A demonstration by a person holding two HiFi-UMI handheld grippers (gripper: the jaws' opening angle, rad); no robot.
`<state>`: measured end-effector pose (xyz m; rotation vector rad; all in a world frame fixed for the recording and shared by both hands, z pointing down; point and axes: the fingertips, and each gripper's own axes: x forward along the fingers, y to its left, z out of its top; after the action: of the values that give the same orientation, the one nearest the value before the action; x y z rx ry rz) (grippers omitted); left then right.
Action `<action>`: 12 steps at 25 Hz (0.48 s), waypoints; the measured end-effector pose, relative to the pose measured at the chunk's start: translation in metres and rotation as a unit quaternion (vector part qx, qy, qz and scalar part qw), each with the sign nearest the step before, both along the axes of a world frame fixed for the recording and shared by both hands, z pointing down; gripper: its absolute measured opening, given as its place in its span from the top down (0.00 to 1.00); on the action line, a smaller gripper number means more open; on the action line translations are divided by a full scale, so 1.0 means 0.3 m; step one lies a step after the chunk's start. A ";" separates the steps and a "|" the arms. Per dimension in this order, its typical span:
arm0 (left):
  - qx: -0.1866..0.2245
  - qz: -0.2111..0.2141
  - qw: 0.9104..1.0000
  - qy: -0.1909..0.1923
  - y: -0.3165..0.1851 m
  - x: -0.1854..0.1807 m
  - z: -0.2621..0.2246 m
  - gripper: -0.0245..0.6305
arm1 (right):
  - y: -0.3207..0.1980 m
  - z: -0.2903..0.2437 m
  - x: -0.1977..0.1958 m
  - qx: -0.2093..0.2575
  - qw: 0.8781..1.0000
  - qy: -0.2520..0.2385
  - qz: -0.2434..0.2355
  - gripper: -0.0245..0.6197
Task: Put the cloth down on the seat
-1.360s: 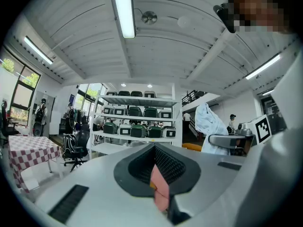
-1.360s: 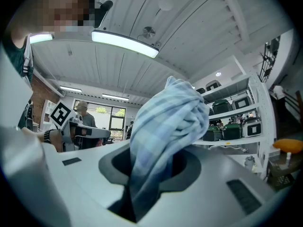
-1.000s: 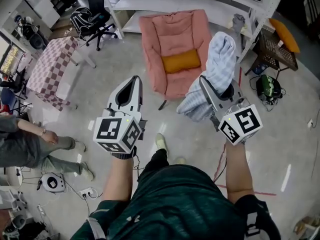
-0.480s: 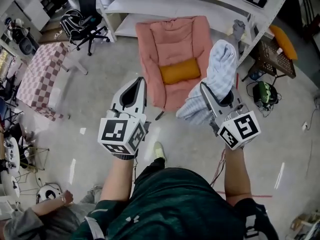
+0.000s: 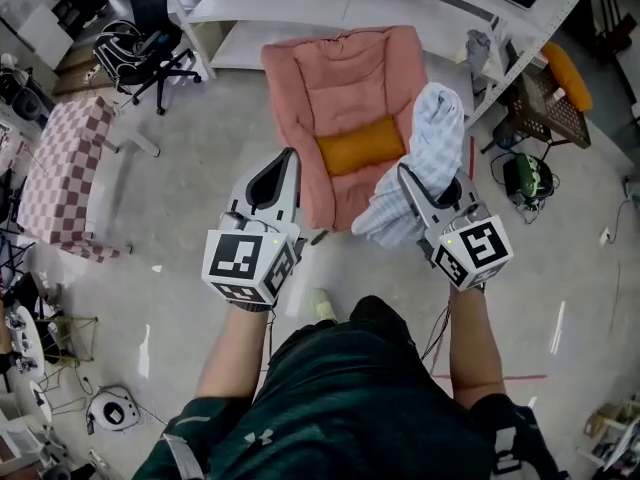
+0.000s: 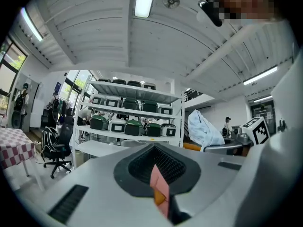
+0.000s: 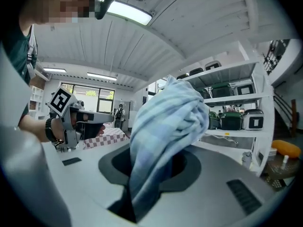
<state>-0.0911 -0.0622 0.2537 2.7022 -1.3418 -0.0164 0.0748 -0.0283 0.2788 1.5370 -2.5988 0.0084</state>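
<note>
Right of centre, head view: cloth [image 5: 435, 138], pale blue with a faint check, bunched into a thick roll. Stands up above right tongs [image 5: 420, 183] in a rounded lump, other end drooping below-left of the tips in loose folds. Soft, crumpled, no flat edge showing. Held in the air, not lying on anything. Overlaps in frame the right arm of pink armchair [image 5: 340, 78] at upper centre. Orange cushion [image 5: 362, 145] lying across the seat, just left of cloth in frame. Cannot tell real gap between them.

Right gripper view: same cloth [image 7: 165, 126] filling centre, wedged down through the dark pad cavity. Jaws part-way apart and clamped on it from both sides. Fabric pinched to a narrow neck at lower centre, ballooning above.

Left tongs [image 5: 287, 166], left of centre in head view: tips together, pointing toward front-left corner of armchair in frame. Left gripper view: only a thin slit between the pads, with a sliver of pink armchair [image 6: 158, 181] and a bit of orange visible through it. Nothing gripped. Cloth [image 6: 203, 129] at right of that frame, poking up beside white shelving [image 6: 132, 122].
</note>
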 end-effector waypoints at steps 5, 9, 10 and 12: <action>-0.009 -0.009 1.000 0.006 -0.133 -0.006 0.079 0.95 | -0.123 0.108 0.003 -0.025 1.000 0.014 -0.001 0.79; -0.016 -0.012 1.000 0.008 -0.237 0.017 0.157 0.95 | -0.231 0.212 0.010 -0.040 0.999 0.015 -0.012 0.79; -0.017 -0.011 1.000 0.007 -0.267 0.026 0.178 0.95 | -0.265 0.243 0.012 -0.045 0.999 0.016 -0.014 0.79; -0.020 -0.014 1.000 0.003 -0.338 0.045 0.218 0.95 | -0.339 0.306 0.018 -0.055 0.998 0.020 -0.021 0.79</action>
<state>-0.0778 -0.1636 0.3191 2.6492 -1.3627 -0.0012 0.0802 -0.1300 0.3706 1.4314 -2.5526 0.1150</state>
